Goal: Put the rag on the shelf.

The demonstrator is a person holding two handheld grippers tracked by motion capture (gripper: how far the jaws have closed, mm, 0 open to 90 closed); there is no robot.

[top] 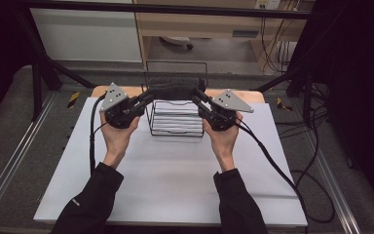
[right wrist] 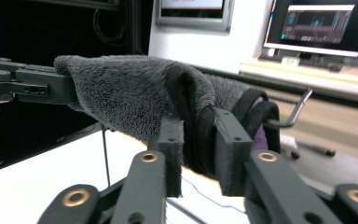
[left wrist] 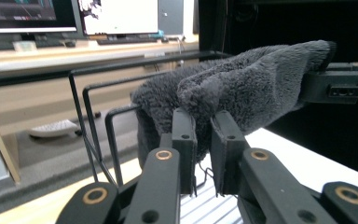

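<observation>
A dark grey fluffy towel hangs stretched between my two grippers over a black wire rack at the back of the white table. My left gripper is shut on the towel's left end. My right gripper is shut on its right end. In the left gripper view the right gripper shows at the towel's far end. The right gripper view shows the left gripper on the towel's far end. The towel's back edge drapes over the rack's rear bars.
The wire rack holds white plates or slats low inside it. The white table top lies in front of the rack. Black cables trail off the right edge. A wooden desk with monitors stands beyond the table.
</observation>
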